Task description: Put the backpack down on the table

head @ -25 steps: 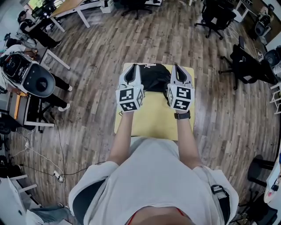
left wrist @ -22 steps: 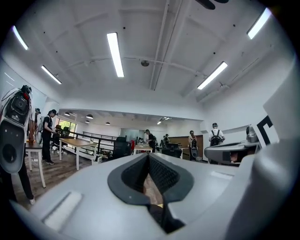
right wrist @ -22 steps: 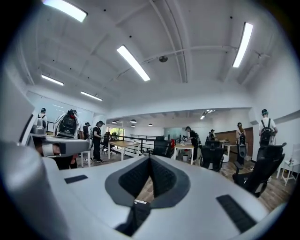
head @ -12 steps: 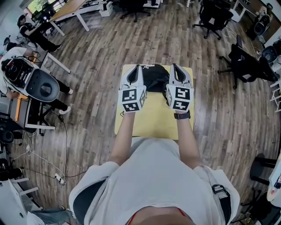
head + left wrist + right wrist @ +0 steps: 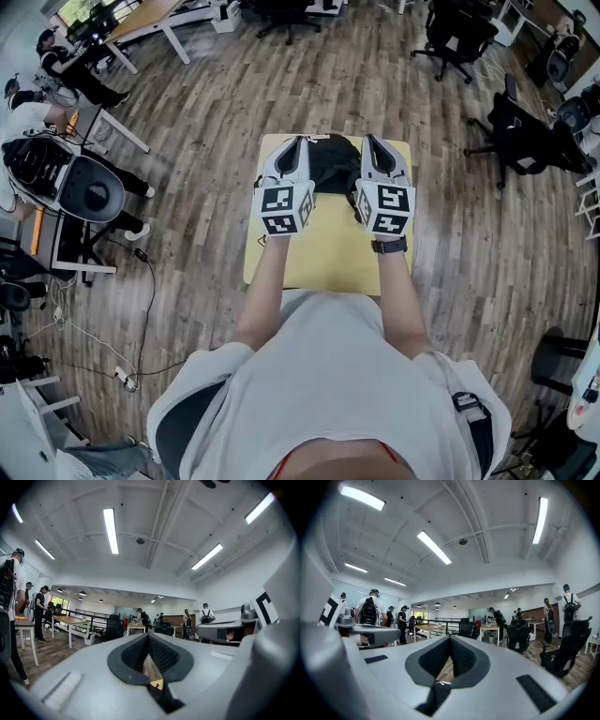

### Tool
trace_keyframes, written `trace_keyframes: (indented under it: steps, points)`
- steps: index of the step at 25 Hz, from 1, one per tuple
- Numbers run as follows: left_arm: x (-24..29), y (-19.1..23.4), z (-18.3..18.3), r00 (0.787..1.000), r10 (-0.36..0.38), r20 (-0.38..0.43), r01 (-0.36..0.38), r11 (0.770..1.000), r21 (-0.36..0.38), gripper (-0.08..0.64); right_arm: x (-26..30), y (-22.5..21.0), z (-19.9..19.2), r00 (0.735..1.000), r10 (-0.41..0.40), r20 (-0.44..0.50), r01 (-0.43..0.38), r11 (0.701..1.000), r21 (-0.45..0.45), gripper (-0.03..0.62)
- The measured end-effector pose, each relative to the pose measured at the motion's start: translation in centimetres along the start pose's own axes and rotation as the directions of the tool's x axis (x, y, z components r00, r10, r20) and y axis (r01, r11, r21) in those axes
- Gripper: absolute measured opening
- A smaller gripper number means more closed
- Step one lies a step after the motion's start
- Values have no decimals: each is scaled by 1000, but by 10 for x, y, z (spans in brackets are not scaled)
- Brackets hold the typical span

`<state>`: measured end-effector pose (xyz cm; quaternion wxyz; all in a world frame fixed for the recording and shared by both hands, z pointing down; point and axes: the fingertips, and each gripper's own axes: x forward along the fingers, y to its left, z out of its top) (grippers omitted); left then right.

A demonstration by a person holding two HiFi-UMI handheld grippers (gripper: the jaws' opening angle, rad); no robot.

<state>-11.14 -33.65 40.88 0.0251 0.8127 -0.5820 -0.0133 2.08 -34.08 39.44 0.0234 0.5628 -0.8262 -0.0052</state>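
Note:
A black backpack (image 5: 334, 165) is at the far end of a small yellow table (image 5: 328, 253), between my two grippers. My left gripper (image 5: 298, 142) points level at its left side, jaws shut. In the left gripper view, black fabric with a small yellow tag (image 5: 156, 684) is pinched under the shut left gripper (image 5: 149, 637). My right gripper (image 5: 367, 141) is at the backpack's right side, also shut. In the right gripper view, a black strap (image 5: 436, 693) hangs from the closed right gripper (image 5: 450, 640). Whether the backpack rests on the table or hangs just above it, I cannot tell.
The table stands on a wooden floor (image 5: 197, 141). Black office chairs (image 5: 525, 136) stand at the far right. A round-seated black chair (image 5: 84, 183) and desks (image 5: 141, 19) with seated people are at the left. Several people stand far off in the room (image 5: 370, 613).
My left gripper has shifted a little to the right, closer to the backpack. The right gripper and the backpack have stayed where they were.

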Motion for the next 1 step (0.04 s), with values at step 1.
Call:
trace_keyframes:
  steps: [1]
  points:
    - [0,-1,-1,1000,-9,0,9,1000,-6,12,0,3,0,1000,14,5,-14,1000,10,9]
